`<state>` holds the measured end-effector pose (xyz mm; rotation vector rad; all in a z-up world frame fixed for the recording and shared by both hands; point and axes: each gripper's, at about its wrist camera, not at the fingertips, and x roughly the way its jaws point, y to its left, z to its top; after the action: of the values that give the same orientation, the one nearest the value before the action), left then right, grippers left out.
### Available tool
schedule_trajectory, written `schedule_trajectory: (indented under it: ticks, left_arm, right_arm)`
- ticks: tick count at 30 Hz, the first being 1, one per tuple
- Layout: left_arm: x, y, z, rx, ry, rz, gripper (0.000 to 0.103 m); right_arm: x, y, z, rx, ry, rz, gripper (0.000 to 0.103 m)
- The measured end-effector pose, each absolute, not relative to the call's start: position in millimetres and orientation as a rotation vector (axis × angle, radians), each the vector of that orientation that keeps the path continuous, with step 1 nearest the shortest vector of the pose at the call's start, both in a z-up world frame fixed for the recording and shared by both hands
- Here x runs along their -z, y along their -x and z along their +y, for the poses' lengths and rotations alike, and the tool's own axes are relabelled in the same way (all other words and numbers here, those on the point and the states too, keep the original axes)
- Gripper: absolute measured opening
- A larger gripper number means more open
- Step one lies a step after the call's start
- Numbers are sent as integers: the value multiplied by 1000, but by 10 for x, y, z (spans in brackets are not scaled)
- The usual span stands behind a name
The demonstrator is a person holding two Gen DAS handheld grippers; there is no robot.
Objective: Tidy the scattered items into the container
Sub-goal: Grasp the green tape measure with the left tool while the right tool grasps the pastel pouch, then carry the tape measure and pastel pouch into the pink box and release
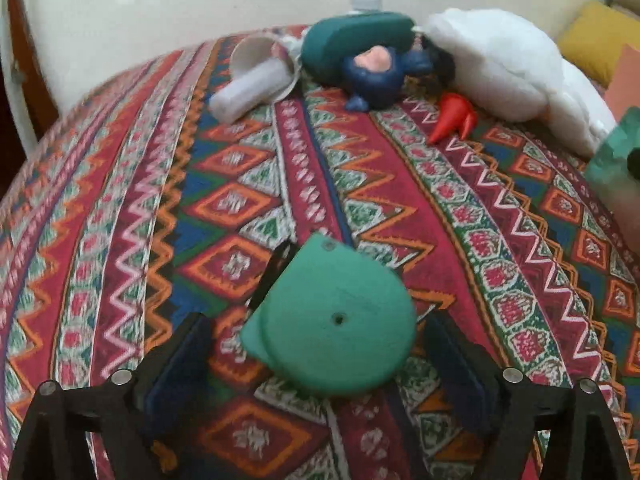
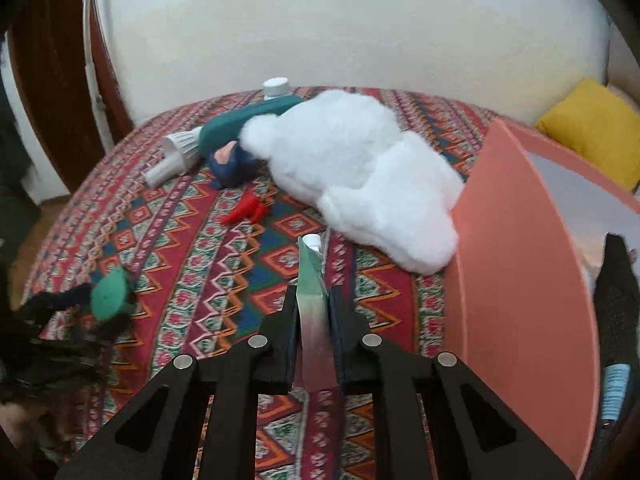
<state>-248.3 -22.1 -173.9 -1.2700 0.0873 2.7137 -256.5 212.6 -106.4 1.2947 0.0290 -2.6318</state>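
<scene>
Two black grippers are in our hands over a bed covered with a red, orange and green zigzag-patterned cloth. Our left gripper has its fingers spread wide, and between them sits a flat, rounded green plastic piece with a small hole in its face; neither pad visibly presses it, so we count the grip as released. From the right wrist view that same green piece shows at the far left.

Our right gripper is clenched on a thin green-and-silver squeeze tube with a white cap, the tube standing edge-on between the pads and its cap pointing away from us. Just to the right stands the salmon-pink box, its near wall beside our right fingers; the tube is outside it.

Further up the cloth lies a big white wad of cotton stuffing. Beside its left edge we see a dark blue toy figure with a pink face, touching a dark teal oval case behind it. A small red pointed plastic piece lies near the stuffing's lower edge. Left of the case a frosted white cylinder rests against a white cup tipped on its side. A white bottle cap shows behind the case, and a yellow cushion sits at the far right.
</scene>
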Motion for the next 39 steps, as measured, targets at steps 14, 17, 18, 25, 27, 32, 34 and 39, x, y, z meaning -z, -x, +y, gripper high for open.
schedule_trajectory:
  ticks: [14, 17, 18, 25, 27, 32, 34, 39]
  left_arm:
    - [1133, 2094, -435, -2761, 1073, -142, 65]
    - [931, 1977, -432, -2769, 1005, -188, 65]
    - [869, 1938, -429, -2770, 984, -200, 65]
    - [590, 1728, -339, -2766, 888, -212, 65]
    - [547, 1687, -297, -2763, 873, -200, 65]
    - [479, 1623, -217, -2756, 860, -215, 65]
    - [459, 1602, -172, -2755, 859, -210, 65]
    - [357, 1535, -15, -2737, 835, -208, 65]
  right_arm:
    - [724, 2424, 2067, 2513, -1161, -207, 14]
    - [621, 2285, 2051, 2497, -1112, -218, 14]
    - [594, 2239, 2038, 2499, -1098, -211, 14]
    - [455, 1976, 1997, 2500, -1034, -156, 14]
    - [395, 1911, 1999, 2505, -1011, -150, 14]
    - [201, 1808, 2030, 2522, -935, -159, 14]
    - [130, 1760, 2049, 2534, -906, -156, 14]
    - [-16, 1616, 2104, 2547, -852, -147, 14]
